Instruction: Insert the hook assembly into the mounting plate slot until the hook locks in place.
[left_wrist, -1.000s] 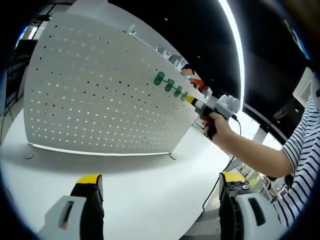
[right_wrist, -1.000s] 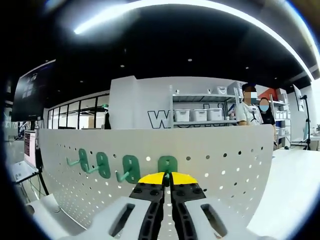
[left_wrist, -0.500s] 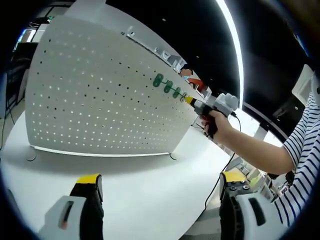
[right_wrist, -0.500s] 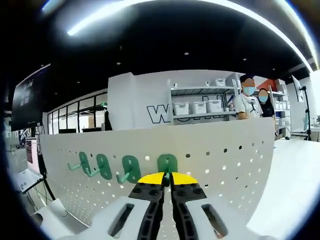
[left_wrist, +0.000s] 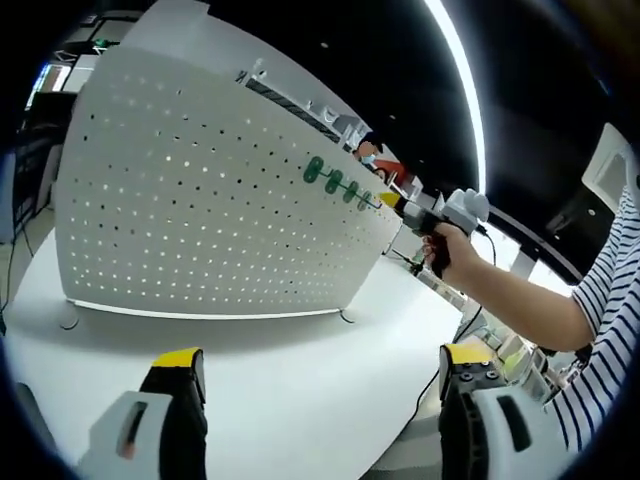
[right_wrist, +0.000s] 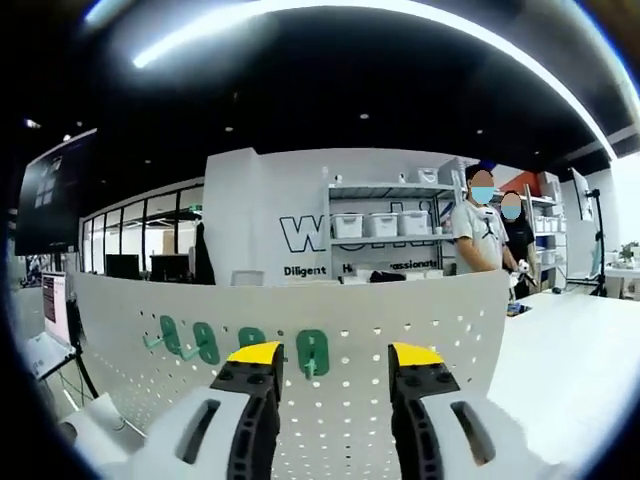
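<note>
My right gripper (right_wrist: 325, 365) stood open, the green hook (right_wrist: 313, 352) seated on the white pegboard (right_wrist: 420, 330) between its jaws. My left gripper (left_wrist: 315, 375) was open and empty. The hook looked light, rigid plastic, best pinched by its flat backplate.

Green hooks (right_wrist: 312, 352) line a white pegboard (left_wrist: 200, 200) beyond yellow-tipped black fingers (right_wrist: 253, 352); a black-and-white striped sleeve (left_wrist: 600, 330).

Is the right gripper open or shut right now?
Open. The right gripper's yellow-tipped jaws stand apart, with the green hook on the pegboard showing between them.
</note>
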